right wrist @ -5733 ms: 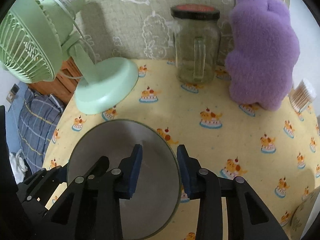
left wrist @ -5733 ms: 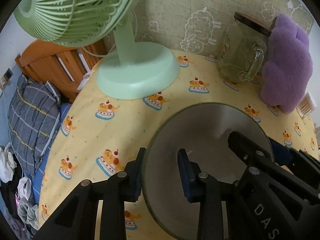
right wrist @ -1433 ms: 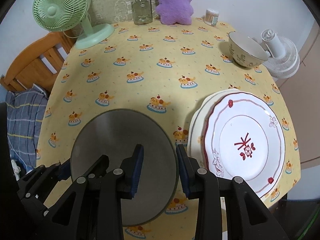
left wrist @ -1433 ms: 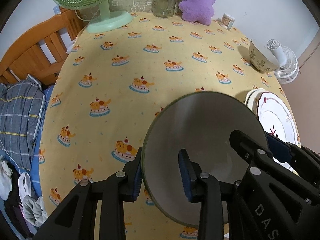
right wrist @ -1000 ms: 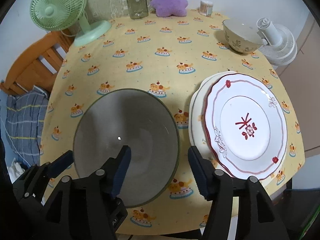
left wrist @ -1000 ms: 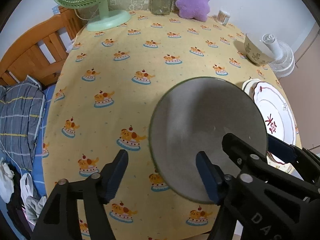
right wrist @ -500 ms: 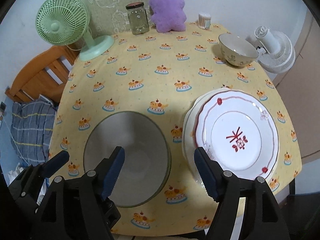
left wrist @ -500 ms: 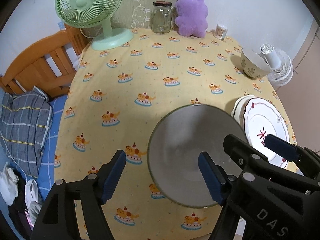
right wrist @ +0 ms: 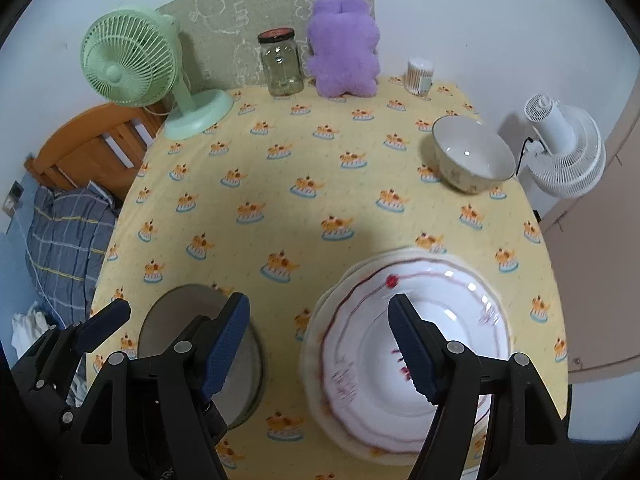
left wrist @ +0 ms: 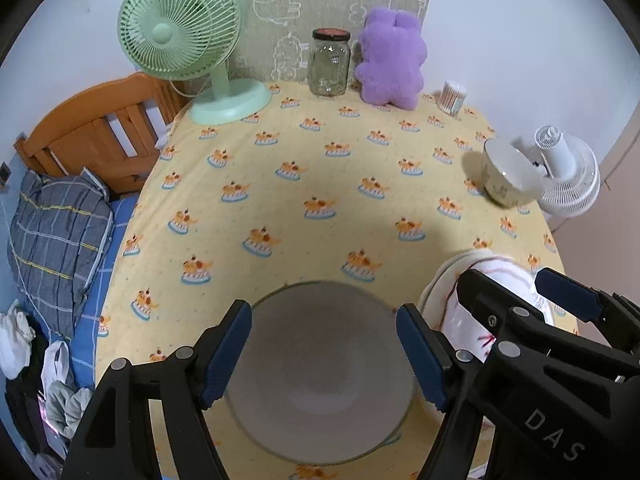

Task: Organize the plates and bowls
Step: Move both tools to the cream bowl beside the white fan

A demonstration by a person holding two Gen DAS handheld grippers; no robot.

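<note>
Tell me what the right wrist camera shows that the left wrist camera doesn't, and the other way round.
Only the right wrist view shows the whole top plate of the stack with its red trim, and the inside of the patterned bowl.

Only the left wrist view shows the grey bowl whole, sitting free on the cloth below the open left gripper.

Both show the green fan, glass jar, purple plush, white fan, yellow tablecloth, and the open right gripper.

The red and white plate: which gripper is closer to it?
Right. The right gripper hangs open at the red and white plate; the left gripper hangs open over the grey bowl beside it.
</note>
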